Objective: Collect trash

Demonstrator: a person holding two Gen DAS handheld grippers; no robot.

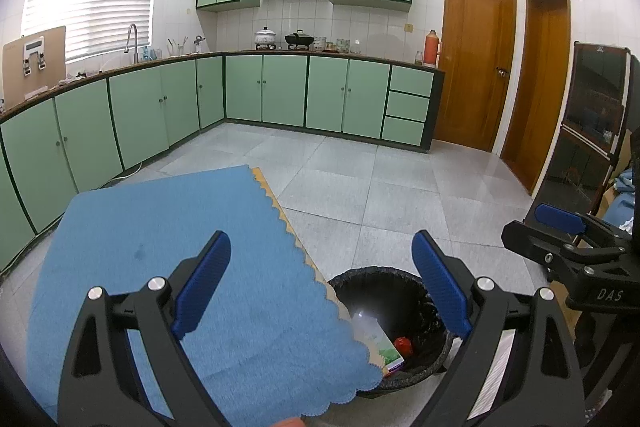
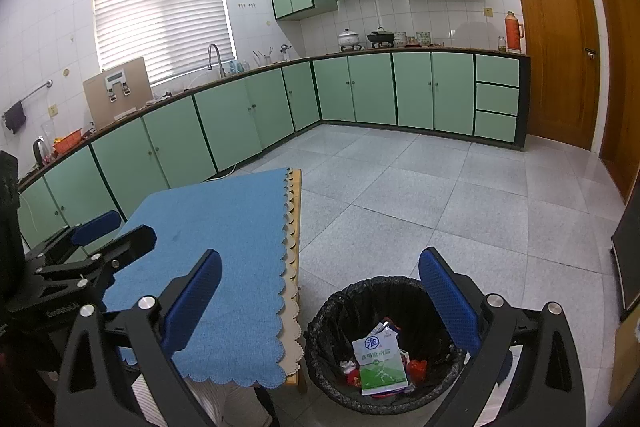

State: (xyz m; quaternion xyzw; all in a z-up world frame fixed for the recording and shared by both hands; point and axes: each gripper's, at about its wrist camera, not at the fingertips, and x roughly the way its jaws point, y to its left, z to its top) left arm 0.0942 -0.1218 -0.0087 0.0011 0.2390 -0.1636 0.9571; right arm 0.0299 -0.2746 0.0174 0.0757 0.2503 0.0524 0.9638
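A black-lined trash bin (image 2: pixel 336 315) (image 1: pixel 360 279) stands on the floor at the right of a small table under a blue cloth (image 1: pixel 160 247) (image 2: pixel 224 239). Inside lie a white and green salt bag (image 2: pixel 380 363) (image 1: pixel 380 343) and red scraps (image 2: pixel 418 367) (image 1: pixel 403 345). My left gripper (image 1: pixel 322 283) is open and holds nothing, hovering over the table's right edge and the bin. My right gripper (image 2: pixel 320 303) is open and holds nothing above the bin. Each gripper shows at the side of the other's view: the right one (image 1: pixel 568 231), the left one (image 2: pixel 108 231).
Green kitchen cabinets (image 2: pixel 360 91) run along the left and back walls under a counter with a faucet (image 2: pixel 214 57), pots and a thermos. Wooden doors (image 1: pixel 476 67) stand at the right, with a dark glass cabinet (image 1: pixel 592 123) beside them. Grey floor tiles (image 2: pixel 440 195) spread beyond the bin.
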